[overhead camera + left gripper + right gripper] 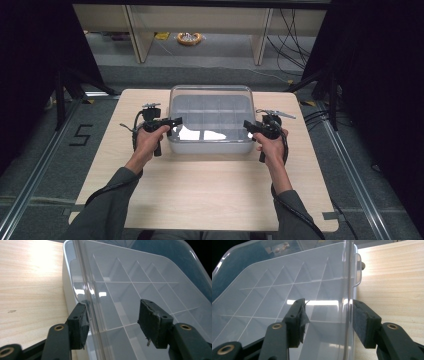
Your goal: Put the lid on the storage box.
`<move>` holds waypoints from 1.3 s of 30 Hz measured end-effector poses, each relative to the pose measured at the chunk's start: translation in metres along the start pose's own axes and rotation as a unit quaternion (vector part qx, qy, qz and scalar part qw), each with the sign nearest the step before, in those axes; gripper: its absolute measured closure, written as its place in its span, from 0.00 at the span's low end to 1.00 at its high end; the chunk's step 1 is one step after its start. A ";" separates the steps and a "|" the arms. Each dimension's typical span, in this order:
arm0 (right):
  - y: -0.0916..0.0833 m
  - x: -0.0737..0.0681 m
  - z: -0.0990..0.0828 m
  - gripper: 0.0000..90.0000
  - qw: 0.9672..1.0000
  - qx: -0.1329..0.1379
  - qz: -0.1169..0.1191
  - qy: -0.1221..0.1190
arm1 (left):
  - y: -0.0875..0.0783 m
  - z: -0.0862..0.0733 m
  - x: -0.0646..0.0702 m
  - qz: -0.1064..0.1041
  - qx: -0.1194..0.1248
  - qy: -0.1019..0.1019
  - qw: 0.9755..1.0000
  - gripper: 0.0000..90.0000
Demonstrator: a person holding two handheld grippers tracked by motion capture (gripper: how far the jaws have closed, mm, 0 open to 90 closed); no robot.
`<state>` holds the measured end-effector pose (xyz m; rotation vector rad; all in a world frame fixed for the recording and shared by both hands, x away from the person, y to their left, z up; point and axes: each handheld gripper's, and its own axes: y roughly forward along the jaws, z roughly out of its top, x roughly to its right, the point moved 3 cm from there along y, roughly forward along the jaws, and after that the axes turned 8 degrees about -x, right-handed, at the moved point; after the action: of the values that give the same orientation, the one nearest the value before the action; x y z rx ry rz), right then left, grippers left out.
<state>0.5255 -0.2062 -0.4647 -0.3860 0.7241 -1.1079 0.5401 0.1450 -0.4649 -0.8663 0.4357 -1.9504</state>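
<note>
box (210, 118): 1, clear, lidded, centre of table (200, 200) | grippers: 2 | left gripper (176, 121): jaws parted astride box's left edge | right gripper (247, 125): jaws parted astride right edge

Clear box (210, 120), pale wood-grain table (210, 190), black claws (113, 322).

We read one mark only: a black figure "5" (80, 135) on the grey floor (45, 150), left of the table (210, 190) and level with its middle. We find no legible label, brand or number on the clear plastic box (210, 145).
</note>
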 end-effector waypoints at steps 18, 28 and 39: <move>0.001 -0.007 0.000 0.48 1.000 -0.008 -0.021 0.001 | -0.001 0.000 0.002 0.018 -0.010 0.018 1.000 0.45; 0.001 -0.005 0.002 0.47 1.000 -0.009 -0.015 -0.009 | -0.003 -0.003 0.002 0.022 -0.003 0.017 1.000 0.46; 0.003 -0.007 0.004 0.45 1.000 -0.017 -0.014 -0.018 | -0.001 -0.010 -0.008 0.022 -0.023 0.013 0.999 0.48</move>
<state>0.5283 -0.1988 -0.4612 -0.4460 0.7085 -1.1134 0.5347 0.1518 -0.4745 -0.8533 0.5123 -1.9199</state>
